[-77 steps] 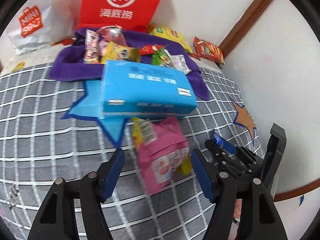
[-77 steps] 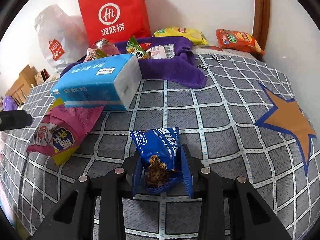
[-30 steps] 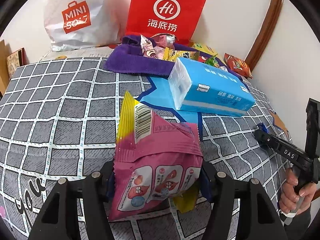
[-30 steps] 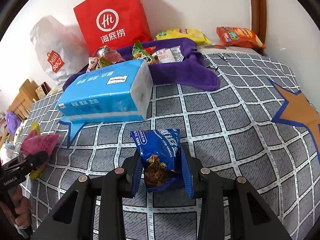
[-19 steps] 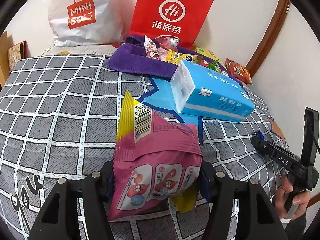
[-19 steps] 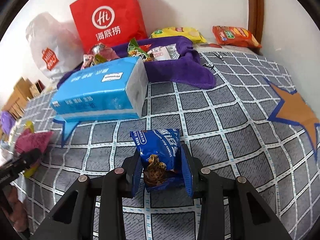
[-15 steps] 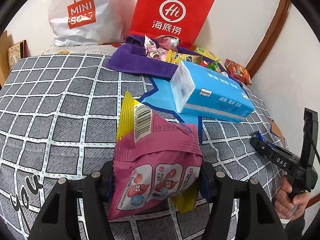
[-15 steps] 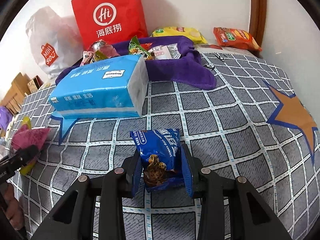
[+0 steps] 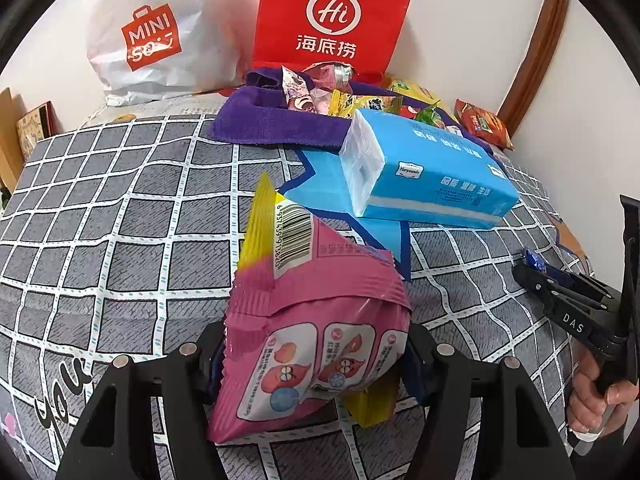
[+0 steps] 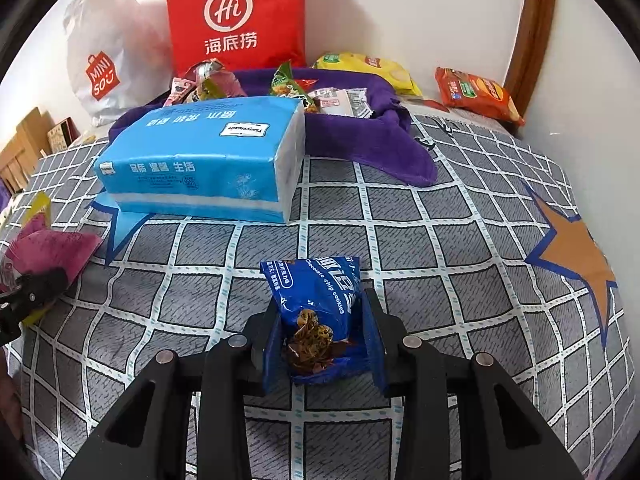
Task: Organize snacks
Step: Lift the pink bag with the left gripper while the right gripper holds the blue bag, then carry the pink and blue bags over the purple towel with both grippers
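The pink snack bag [image 9: 316, 340] sat clamped in my left gripper [image 9: 314, 364], raised over the grey checked bedspread [image 9: 120, 208] (barcode end pointing away). My right gripper [image 10: 322, 344] gripped the blue cookie packet [image 10: 320, 312] above the same spread. Beyond both lay the blue tissue pack [image 10: 204, 160], then more snacks on the purple towel [image 10: 360, 140].

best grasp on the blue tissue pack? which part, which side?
Tissue pack lies flat on the bedspread, long and soft. Grip across its short width near the white end, coming from above on the right wrist view's near side. That end is clear; the far side abuts the purple towel. Both grippers are full, so free one first.
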`<move>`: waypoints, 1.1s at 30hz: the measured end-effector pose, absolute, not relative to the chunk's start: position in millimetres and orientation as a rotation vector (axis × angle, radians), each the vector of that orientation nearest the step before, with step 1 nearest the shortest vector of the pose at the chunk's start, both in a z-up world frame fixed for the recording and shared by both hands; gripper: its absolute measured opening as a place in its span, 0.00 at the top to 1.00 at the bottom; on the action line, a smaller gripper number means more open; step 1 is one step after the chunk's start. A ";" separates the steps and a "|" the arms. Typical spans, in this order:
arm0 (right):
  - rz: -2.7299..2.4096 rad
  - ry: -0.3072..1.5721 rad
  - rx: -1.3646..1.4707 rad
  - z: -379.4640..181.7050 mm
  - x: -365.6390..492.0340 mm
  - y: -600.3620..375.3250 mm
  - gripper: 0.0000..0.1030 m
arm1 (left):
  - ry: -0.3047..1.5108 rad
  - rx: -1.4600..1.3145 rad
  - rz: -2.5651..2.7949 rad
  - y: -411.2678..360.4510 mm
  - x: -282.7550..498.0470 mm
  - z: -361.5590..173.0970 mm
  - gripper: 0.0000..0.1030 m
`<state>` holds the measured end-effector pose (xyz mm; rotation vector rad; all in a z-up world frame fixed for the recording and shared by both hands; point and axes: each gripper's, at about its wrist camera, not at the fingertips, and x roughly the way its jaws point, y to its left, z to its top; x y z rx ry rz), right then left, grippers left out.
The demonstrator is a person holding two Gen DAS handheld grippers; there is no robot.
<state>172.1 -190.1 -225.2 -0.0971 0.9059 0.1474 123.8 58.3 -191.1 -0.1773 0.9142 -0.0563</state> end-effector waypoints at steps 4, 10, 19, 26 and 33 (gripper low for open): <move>0.147 0.905 -0.082 -224.3 172.8 -193.0 0.66 | 0.914 -0.186 -0.055 59.2 123.7 -190.4 0.42; 0.160 0.900 -0.064 -225.7 172.0 -194.2 0.66 | 0.900 -0.225 -0.064 65.9 121.2 -191.4 0.47; 0.188 0.875 0.034 -204.1 159.0 -208.9 0.67 | 0.900 -0.228 -0.052 66.4 115.4 -168.2 0.48; 0.169 0.837 -0.002 -173.1 138.0 -207.6 0.67 | 0.886 -0.233 -0.080 60.9 111.7 -143.9 0.48; 0.143 0.822 -0.049 -156.7 137.6 -202.4 0.67 | 0.875 -0.250 -0.133 53.0 117.1 -118.9 0.48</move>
